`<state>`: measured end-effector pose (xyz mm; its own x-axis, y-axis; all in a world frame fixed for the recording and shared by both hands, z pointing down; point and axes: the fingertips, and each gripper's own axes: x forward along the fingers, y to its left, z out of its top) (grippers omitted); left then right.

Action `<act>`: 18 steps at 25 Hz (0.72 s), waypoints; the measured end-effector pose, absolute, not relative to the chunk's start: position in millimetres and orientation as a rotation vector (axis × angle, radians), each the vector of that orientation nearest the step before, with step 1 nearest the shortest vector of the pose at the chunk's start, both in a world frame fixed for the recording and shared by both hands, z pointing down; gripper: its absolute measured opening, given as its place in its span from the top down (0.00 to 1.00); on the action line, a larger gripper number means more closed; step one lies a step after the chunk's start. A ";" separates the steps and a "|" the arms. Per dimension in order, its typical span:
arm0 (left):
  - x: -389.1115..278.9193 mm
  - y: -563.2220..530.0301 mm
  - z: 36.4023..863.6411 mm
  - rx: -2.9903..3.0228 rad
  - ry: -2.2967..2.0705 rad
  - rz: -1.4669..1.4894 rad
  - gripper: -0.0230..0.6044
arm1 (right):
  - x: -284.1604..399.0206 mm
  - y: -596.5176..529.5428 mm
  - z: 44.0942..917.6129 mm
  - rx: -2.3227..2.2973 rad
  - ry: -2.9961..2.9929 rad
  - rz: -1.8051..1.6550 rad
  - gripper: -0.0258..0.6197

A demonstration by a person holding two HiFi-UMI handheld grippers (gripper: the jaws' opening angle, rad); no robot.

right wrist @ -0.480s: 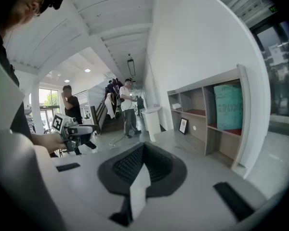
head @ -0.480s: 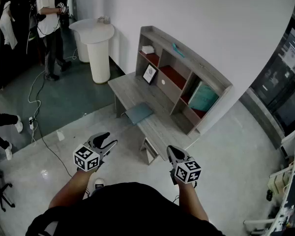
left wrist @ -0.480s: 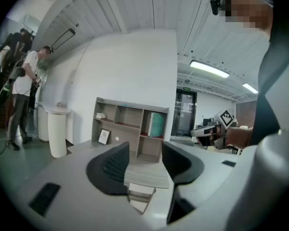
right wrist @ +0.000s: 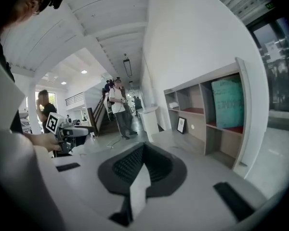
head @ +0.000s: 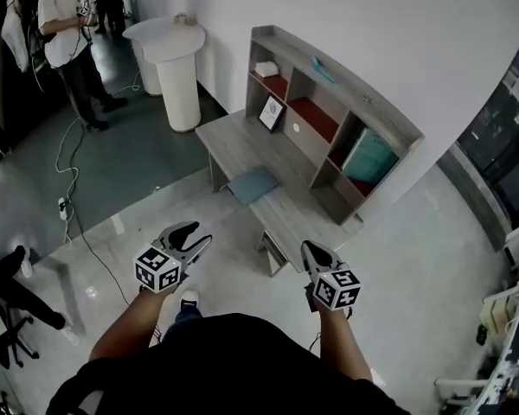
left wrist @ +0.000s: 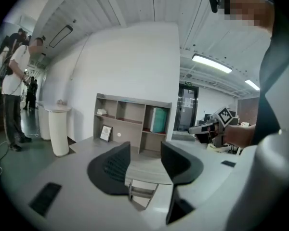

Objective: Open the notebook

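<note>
A closed blue-grey notebook [head: 253, 184] lies flat on the grey desk [head: 229, 141], near its front edge. Both grippers hang over the floor, well short of the desk. My left gripper [head: 195, 236] is open with nothing between its jaws; in the left gripper view the left gripper [left wrist: 145, 150] frames the desk [left wrist: 144, 170] and shelf. My right gripper [head: 317, 252] points toward the desk's right end, and in the right gripper view the right gripper [right wrist: 143, 147] has its pads meeting at the tips, empty. Neither gripper view lets me make out the notebook.
A grey shelf unit [head: 346, 115] stands on the desk's back with a teal book [head: 370, 158] and a picture frame [head: 272, 113]. A white pedestal table [head: 177, 59] stands at the left, a person [head: 62, 33] beyond it. A cable [head: 76, 206] trails across the floor.
The head view has shifted slightly, with the desk a little higher in it. Both grippers keep their pose short of the desk. The bystander at far left has drifted further left.
</note>
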<state>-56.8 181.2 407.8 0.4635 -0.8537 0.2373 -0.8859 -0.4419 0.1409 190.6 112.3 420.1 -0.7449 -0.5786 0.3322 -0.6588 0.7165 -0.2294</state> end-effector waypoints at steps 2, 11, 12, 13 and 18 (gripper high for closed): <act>-64.1 177.7 415.3 2.452 -1.485 0.201 0.64 | 182.7 110.9 422.6 0.986 -2.691 0.522 0.96; -97.6 136.4 422.1 2.483 -1.395 0.183 0.64 | 158.7 94.5 428.0 1.048 -2.644 0.530 0.96; -103.7 131.4 422.1 2.488 -1.385 0.184 0.64 | 154.5 91.6 426.4 1.062 -2.638 0.526 0.96; -110.3 125.5 422.0 2.492 -1.375 0.183 0.64 | 149.8 88.5 424.6 1.076 -2.632 0.525 0.96; -138.6 97.2 425.5 2.515 -1.310 0.177 0.64 | 123.7 82.2 424.4 1.128 -2.595 0.545 0.96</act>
<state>-138.6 97.2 425.5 0.5770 -0.7794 0.2441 -0.8162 -0.5398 0.2059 123.7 82.2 424.4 -0.6652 -0.6446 0.3769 -0.7417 0.6285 -0.2342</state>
